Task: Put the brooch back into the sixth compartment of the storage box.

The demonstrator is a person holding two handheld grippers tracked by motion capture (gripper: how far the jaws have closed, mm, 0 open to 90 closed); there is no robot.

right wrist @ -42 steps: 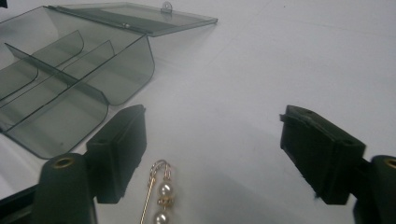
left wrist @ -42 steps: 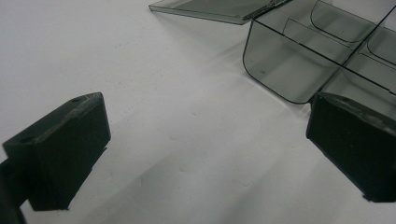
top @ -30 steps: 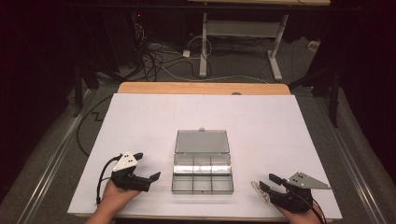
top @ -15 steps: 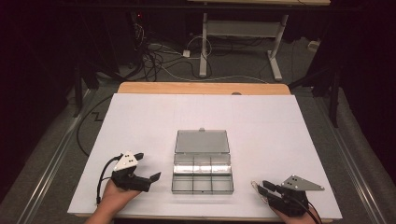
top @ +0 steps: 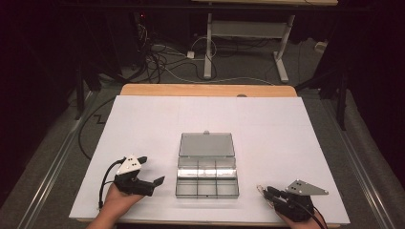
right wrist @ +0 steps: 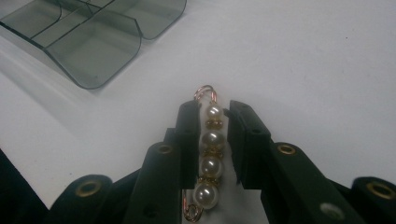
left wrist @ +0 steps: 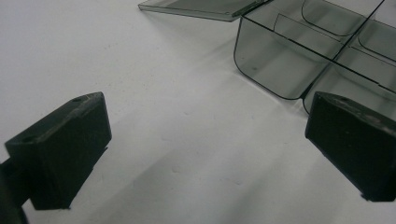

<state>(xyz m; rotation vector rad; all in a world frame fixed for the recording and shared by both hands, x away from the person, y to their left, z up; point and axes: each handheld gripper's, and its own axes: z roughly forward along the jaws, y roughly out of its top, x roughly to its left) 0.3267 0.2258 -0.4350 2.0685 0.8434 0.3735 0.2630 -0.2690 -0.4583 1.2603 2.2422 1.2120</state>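
A pearl brooch pin, a row of white pearls on gold wire, lies on the white table between the jaws of my right gripper. Those jaws have just been closing. The left pad touches the pearls and a thin gap remains at the right pad. In the high view this right gripper is at the table's front right, with the pin at its tips. My left gripper rests at the front left, wide open, with nothing between its jaws. It sits just left of the box.
A clear smoky plastic compartment box lies in the middle of the table with its lid folded back flat. Its compartments look empty in both gripper views. The front table edge runs close behind both hands.
The right gripper's jaws have narrowed around the pearl pin. The left gripper has stayed where it was.
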